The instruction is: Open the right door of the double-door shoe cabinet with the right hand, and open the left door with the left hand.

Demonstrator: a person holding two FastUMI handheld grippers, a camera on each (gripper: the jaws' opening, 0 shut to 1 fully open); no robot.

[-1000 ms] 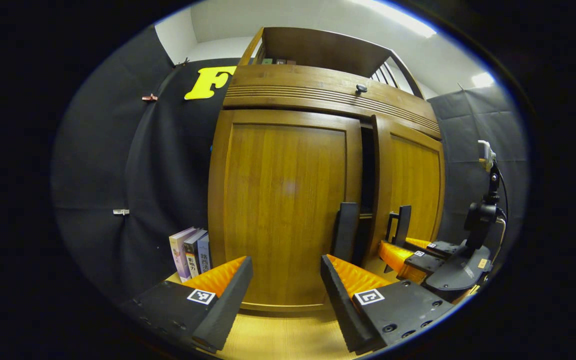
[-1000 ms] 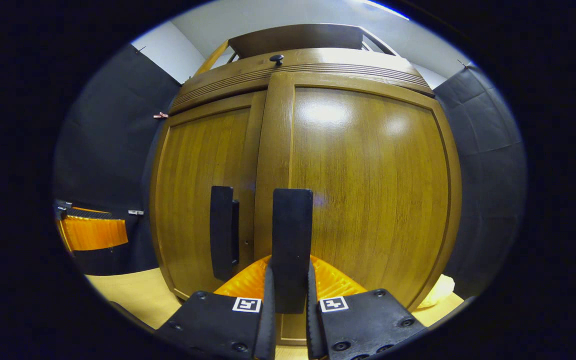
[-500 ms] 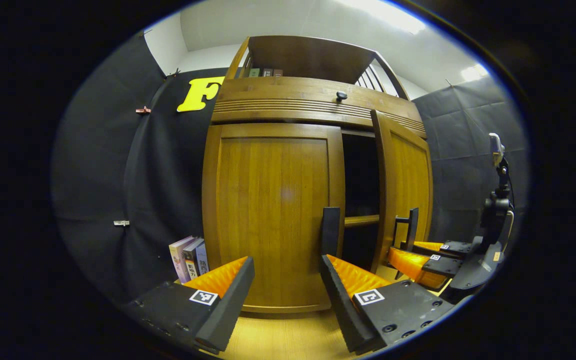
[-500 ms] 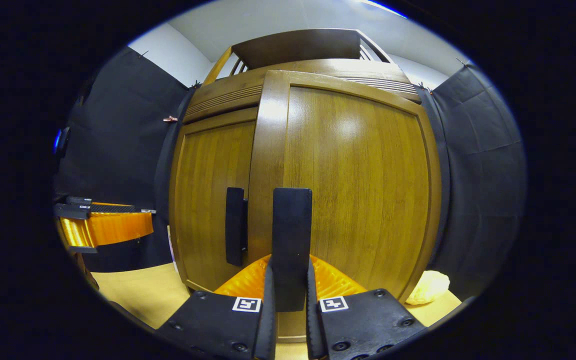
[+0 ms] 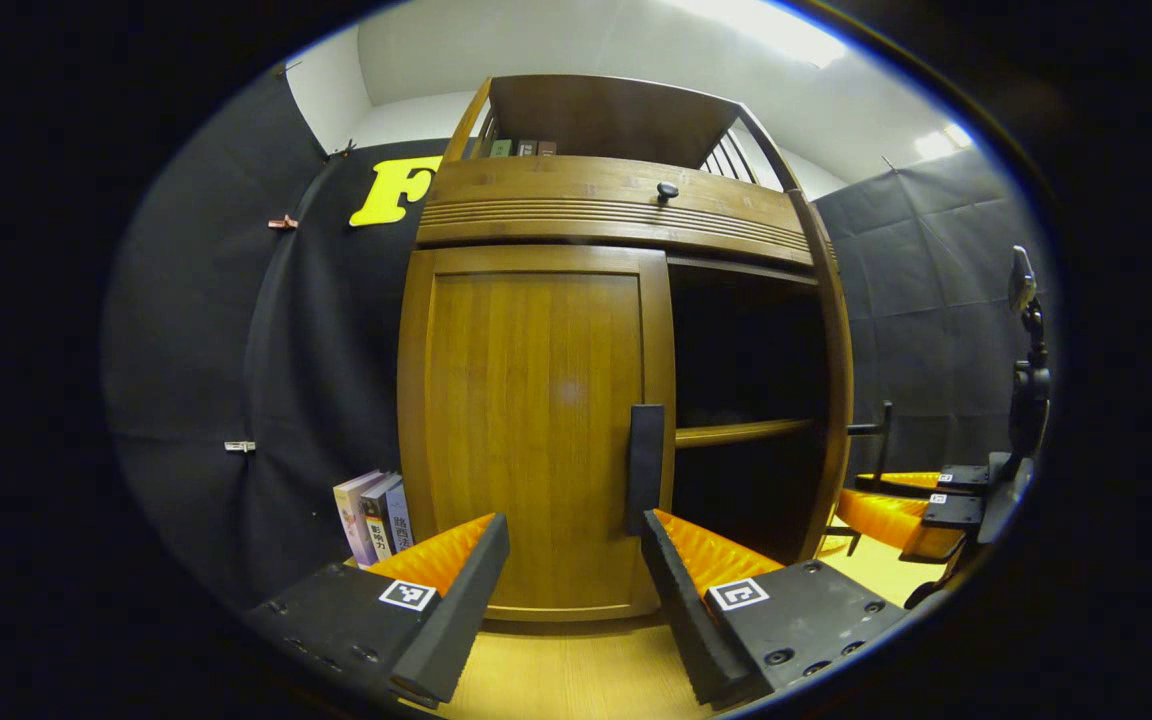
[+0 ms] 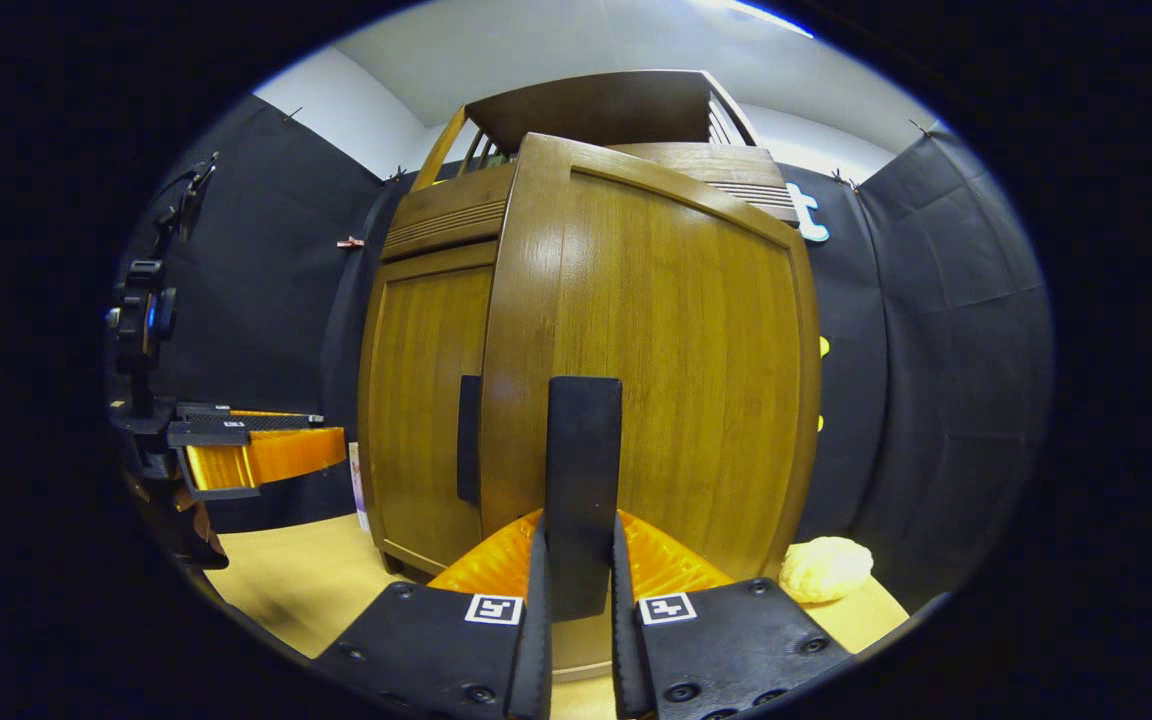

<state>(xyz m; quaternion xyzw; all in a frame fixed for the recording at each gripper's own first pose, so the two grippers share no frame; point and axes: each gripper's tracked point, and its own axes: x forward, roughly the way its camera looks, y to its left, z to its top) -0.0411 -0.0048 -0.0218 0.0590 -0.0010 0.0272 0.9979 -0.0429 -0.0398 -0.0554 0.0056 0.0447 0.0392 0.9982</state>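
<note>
My right gripper [image 6: 576,600] clamps the right door's handle [image 6: 584,480]; my left gripper [image 5: 571,560] gapes before the seemingly shut left door [image 5: 531,420].

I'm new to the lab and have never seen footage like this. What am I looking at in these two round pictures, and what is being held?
No robot arm here: a person carries a two-finger tool in each hand, and a fisheye camera rides on each, looking out along its fingers. In the left gripper view, the left tool is open in front of the left door of a wooden shoe cabinet; that door is closed, its dark handle untouched. The right door is swung wide open. In the right gripper view, the right tool is shut on that door's handle. The cabinet stands on a light wooden surface, with some books beside it and a pale yellow lump.
</note>
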